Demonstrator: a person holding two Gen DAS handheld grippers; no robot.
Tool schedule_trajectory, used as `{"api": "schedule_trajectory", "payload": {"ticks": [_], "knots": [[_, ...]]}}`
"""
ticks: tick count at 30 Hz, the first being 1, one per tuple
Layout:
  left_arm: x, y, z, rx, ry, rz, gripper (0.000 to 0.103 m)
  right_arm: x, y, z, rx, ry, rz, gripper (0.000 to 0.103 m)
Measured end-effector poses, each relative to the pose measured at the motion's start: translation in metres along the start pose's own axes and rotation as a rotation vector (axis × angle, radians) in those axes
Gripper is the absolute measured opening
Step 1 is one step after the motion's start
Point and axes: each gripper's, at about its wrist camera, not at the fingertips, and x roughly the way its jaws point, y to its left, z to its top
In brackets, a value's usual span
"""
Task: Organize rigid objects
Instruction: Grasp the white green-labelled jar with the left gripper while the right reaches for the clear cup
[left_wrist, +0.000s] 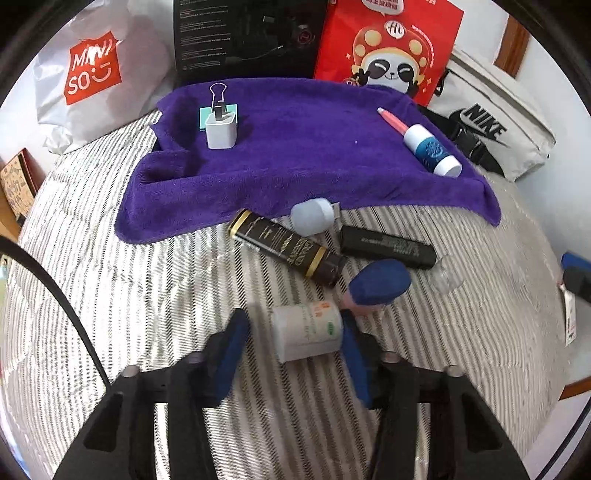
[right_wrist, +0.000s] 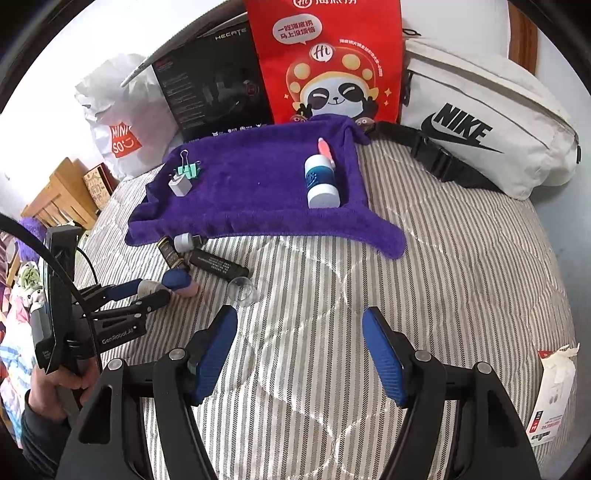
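A: White bottle (left_wrist: 306, 330) lying on its side on the striped quilt (left_wrist: 147, 295), short of the purple towel (left_wrist: 295, 147). Sitting between the blue pads (left_wrist: 231, 347) of the left claw (left_wrist: 291, 350).

B: Clamped yet?

A: Cannot tell for certain. Right pad looks to be touching the bottle's end; left pad shows a sliver of quilt beside the other end. No earlier view to compare. Counted as not clamped.

B: Handling?

A: Judged light and stiff, likely plastic. Smooth printed label, so probably slippery; round body, prone to rolling on the soft quilt. Best taken across the two flat ends, or mid-body with pads square on.

B: Neighbours?

A: Pink bottle with a blue cap (left_wrist: 376, 286) just beside it, then a black-and-gold tube (left_wrist: 284, 247), a black tube (left_wrist: 388, 245) and a small pale bottle (left_wrist: 312, 216) at the towel's edge. Already on the towel: white plug (left_wrist: 221, 131), binder clip (left_wrist: 218, 99), blue-and-white bottle (left_wrist: 432, 149), pink pen (left_wrist: 391, 118).

B: Other claw?

A: Right claw (right_wrist: 299, 354) apart and empty, hanging over bare quilt.
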Motion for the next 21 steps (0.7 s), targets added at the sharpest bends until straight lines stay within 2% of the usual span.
{"api": "schedule_trajectory", "payload": {"ticks": [4,10,16,21], "knots": [[0.0,-0.003,0.0,0.018,-0.005,0.004,0.034,0.007,0.0,-0.004,-0.004,0.024,0.007,0.07],[-0.004,0.006,-0.004,-0.008,-0.017,-0.017,0.035,0.023,0.006,-0.011,-0.006,0.059,0.026,0.07],[-0.004,0.002,-0.004,0.009,-0.035,0.002,0.033,0.044,0.019,-0.007,-0.027,0.062,0.064,0.07],[-0.014,0.023,-0.007,-0.023,-0.041,0.049,0.03,0.067,0.035,0.001,-0.079,0.039,0.09,0.069]]}}
